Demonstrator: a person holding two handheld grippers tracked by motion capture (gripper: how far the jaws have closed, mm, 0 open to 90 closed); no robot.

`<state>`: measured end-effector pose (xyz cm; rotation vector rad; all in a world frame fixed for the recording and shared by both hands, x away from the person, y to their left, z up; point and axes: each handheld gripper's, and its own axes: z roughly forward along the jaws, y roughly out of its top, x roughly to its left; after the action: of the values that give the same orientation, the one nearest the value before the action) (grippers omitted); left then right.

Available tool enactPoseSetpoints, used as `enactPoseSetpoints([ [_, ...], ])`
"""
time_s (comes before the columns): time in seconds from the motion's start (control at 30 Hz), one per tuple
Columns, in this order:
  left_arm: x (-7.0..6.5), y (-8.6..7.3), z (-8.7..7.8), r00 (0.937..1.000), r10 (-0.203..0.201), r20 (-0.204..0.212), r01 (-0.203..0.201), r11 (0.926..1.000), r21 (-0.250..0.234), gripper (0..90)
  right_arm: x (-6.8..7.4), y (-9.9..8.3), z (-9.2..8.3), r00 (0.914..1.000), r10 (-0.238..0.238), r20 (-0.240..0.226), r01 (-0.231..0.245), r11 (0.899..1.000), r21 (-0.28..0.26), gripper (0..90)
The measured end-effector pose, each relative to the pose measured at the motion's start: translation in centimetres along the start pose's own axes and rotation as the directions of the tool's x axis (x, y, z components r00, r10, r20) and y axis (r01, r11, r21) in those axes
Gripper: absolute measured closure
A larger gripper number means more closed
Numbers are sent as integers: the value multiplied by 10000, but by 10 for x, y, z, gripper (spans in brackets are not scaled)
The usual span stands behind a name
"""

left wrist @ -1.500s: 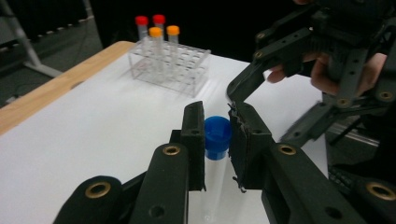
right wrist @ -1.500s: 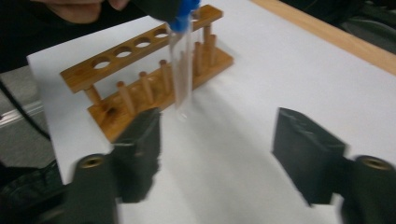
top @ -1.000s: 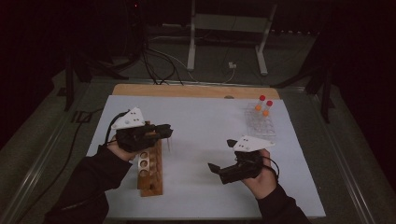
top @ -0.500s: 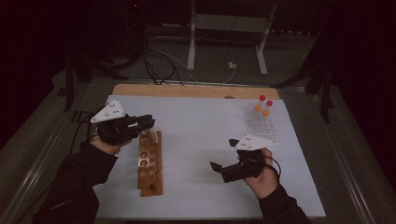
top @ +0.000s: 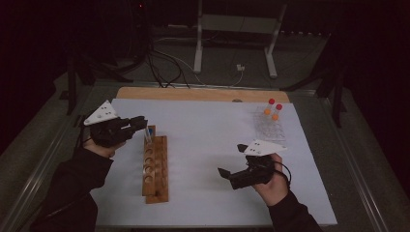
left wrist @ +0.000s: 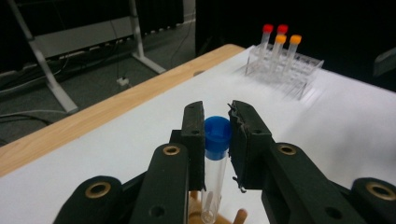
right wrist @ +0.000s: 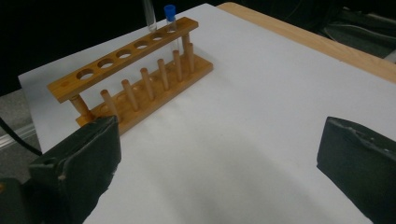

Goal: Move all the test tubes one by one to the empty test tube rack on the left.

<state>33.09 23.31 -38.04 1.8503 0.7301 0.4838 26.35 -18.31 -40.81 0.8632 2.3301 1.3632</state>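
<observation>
Clearly, the left gripper (left wrist: 217, 133) has its fingers clamped on a blue-capped tube (left wrist: 216, 154) at centre frame. It stands over the wooden rack (top: 155, 166), left of centre. Lower right, the right gripper (top: 232, 175) gapes wide, holding nothing.

Lab bench setup: wooden test tube rack (top: 155, 164) left of centre, clear rack of capped tubes (top: 270, 123) upper right, white sheet on the surface (top: 212, 145), metal stand legs (top: 234, 43) and cables (top: 164, 63) on dark floor behind.

Dark room, grey floor (top: 314, 67), metal stand (top: 232, 29)

Your left gripper (top: 140, 123) has the tube (left wrist: 216, 154) over the wooden rack's (top: 155, 166) far end; plastic rack (top: 270, 124) sits far right.
</observation>
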Motion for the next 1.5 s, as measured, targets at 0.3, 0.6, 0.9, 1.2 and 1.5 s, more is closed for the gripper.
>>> enactPoseSetpoints([
  [0.3, 4, -19, 10, 9998, -181, -73, 183, 9994, 284, 777, -1, -1, -1, 10000, 38, 17, -38, 10000, -4, 0],
  [0.6, 4, -38, 21, 9993, -362, -76, 366, 9975, 608, 777, -2, -1, -2, 10000, 90, -26, -90, 10000, 9, 0],
  [0.9, 6, -50, 28, 9986, -530, -40, 531, 9949, 858, 777, -3, -2, -2, 9999, 138, -42, -138, 9999, 49, 0],
  [1.2, 4, -58, 33, 9983, -565, -109, 573, 9937, 964, 777, -3, -2, -2, 9999, 146, -71, -145, 9999, 67, 0],
  [1.5, 3, -59, 32, 9987, -480, -198, 496, 9946, 915, 776, -3, -2, -3, 9999, 150, -76, -150, 9999, 41, 0],
])
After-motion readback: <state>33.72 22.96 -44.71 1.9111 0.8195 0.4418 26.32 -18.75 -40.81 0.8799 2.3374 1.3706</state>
